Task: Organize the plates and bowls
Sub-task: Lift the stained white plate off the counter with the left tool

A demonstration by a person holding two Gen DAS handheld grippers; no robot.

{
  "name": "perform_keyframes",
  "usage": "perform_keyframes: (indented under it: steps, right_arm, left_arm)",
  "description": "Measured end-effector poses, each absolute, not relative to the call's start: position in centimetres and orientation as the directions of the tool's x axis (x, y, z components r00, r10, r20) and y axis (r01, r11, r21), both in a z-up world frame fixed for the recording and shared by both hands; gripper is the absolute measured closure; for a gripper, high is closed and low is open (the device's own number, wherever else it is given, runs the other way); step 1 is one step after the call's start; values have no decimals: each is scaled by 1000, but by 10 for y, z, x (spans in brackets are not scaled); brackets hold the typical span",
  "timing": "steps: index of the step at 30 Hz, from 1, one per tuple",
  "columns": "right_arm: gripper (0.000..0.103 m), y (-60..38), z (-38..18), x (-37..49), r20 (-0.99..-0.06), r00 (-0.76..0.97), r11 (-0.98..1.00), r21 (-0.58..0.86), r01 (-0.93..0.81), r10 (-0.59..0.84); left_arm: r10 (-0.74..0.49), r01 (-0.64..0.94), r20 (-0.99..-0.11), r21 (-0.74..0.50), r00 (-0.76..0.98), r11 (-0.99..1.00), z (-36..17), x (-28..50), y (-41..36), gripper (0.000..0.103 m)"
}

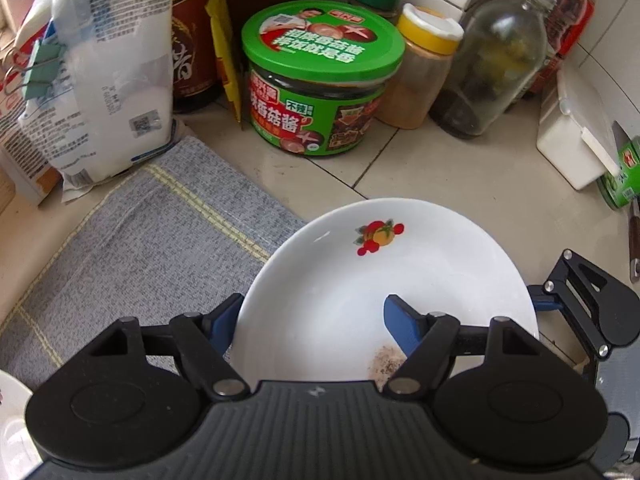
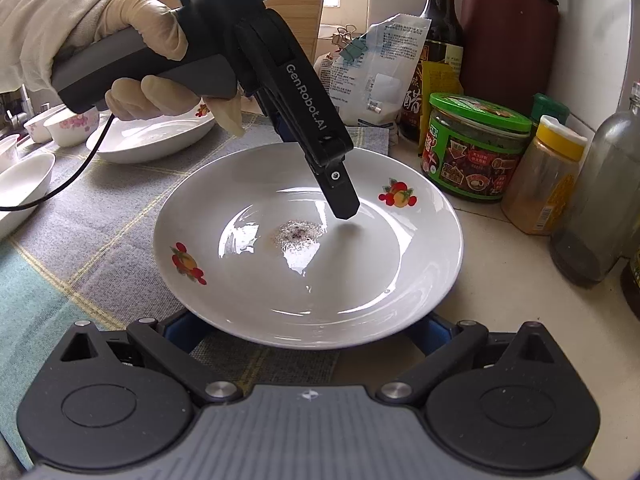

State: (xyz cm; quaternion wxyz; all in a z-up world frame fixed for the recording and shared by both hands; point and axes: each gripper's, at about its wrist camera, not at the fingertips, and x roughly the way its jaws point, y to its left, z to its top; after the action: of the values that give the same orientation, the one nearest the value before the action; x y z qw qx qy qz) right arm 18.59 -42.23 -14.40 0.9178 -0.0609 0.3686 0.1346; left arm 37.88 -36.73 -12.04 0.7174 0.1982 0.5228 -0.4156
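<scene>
- We see the tabletop point(image 1: 460, 168), pale glossy square tiles with dark grout lines, running back to a white tiled wall.
- On its left part lies a woven grey-blue cloth point(image 1: 132, 248), coarse in texture, crossed by thin yellow stripes.
- We find the plate point(image 2: 308, 248) lying half on the cloth's edge and half on bare tile: round, shallow, glazed white, with small fruit prints on the rim and a speckled dusty patch near its middle.
- Behind it on the cloth we see a second white plate point(image 2: 152, 140), and further left several small white bowls point(image 2: 72, 124), some with pink flowers.
- Along the wall stand a green-lidded jar point(image 1: 320, 80), a yellow-capped spice bottle point(image 1: 420, 72), a clear glass bottle point(image 1: 496, 60), a dark sauce bottle point(image 2: 436, 40) and a clipped plastic bag point(image 1: 108, 80).
- The left claw point(image 1: 316, 328) comes down over the plate; one blue finger point(image 1: 400, 328) is inside the dish and the other outside the rim, set moderately apart, and we cannot tell whether they pinch the rim.
- The right claw point(image 2: 300, 332) is spread wide at the plate's near edge, its blue fingers low on either side beneath the rim, gripping nothing.
</scene>
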Motion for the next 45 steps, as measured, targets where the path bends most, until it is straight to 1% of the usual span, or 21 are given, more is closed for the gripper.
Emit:
perform_keyframes:
  steps: [5,7,14,22,26,45]
  right_arm:
    - [0,-422,-144,186,-693,694,957,-19,-290,197]
    - [0,-421,-143,185,-690,699,957,-32,-288,187]
    - [0,-421,-143,185,-690,700,957,-37,-289,185]
    - [0,-426,-145,184,-689,695,957,-10,-291,204]
    - [0,-422,-142,184,-694,696,954,-47,-296,182]
    - [0,-416,-133,186,-699,691,946,-65,-318,184]
  left_arm:
    - [-377,816,-924,-171,62,553,-118,386,-368,30]
    - [-373,821,-925,-163,65,547,-116,387,-368,32]
    - [-359,846,-930,-128,79,517,-117,382,-371,32]
    - [-389,840,-920,-171,50,515,-117,387,-368,32]
    - [-385,846,-921,-158,59,508,-116,384,-366,33]
    - [-402,839,-909,-134,108,528,-100,372,-342,33]
